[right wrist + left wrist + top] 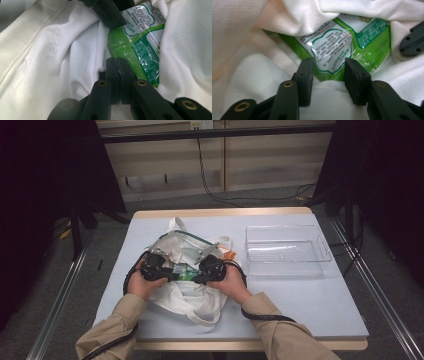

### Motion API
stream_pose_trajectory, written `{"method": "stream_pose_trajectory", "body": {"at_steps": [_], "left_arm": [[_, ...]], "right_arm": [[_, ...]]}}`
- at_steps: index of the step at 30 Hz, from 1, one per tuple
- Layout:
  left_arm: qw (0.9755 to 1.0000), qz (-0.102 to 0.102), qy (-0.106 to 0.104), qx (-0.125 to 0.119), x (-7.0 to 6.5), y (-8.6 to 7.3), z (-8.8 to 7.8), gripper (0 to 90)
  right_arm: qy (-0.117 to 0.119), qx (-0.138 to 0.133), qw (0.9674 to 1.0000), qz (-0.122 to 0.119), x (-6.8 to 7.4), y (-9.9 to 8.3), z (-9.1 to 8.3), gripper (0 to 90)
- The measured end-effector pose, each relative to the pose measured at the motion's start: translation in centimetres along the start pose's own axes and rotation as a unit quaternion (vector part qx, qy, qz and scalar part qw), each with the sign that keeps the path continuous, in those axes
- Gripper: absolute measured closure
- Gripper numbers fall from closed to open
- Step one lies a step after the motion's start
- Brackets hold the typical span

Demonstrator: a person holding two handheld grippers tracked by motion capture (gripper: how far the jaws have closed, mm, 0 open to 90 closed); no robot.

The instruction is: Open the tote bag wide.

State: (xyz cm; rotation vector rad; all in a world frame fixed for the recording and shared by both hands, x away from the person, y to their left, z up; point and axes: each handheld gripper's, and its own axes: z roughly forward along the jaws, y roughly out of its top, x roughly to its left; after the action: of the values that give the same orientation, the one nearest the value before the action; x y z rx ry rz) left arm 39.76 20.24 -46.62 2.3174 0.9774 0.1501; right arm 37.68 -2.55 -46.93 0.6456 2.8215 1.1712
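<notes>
Indoors, pale blue table (pixel 310 305), wooden edge, grey floor (pixel 70 320)

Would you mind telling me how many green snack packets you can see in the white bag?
1. A single green packet lies in the mouth of the white cloth bag, between the two grippers. The bag's folds may hide more packets deeper inside.
</notes>
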Motion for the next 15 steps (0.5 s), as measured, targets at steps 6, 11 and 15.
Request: {"method": "stream_pose_trajectory", "body": {"at_steps": [6, 11, 15], "left_arm": [[0.9996, -0.021, 0.012, 0.012, -0.3, 0.3, 0.2, 79.3], [0.9992, -0.033, 0.01, 0.02, -0.5, 0.8, 0.0, 88.3], [0.9986, -0.05, -0.004, 0.016, -0.2, 1.5, -0.9, 89.2]], "right_arm": [[-0.003, 0.001, 1.0, -0.001, 0.1, 0.0, 0.1, 88.5], [-0.002, 0.001, 1.0, -0.001, 0.0, 0.0, 0.1, 89.3], [0.002, 0.004, 1.0, -0.008, 0.1, 0.0, 0.1, 90.0]]}}
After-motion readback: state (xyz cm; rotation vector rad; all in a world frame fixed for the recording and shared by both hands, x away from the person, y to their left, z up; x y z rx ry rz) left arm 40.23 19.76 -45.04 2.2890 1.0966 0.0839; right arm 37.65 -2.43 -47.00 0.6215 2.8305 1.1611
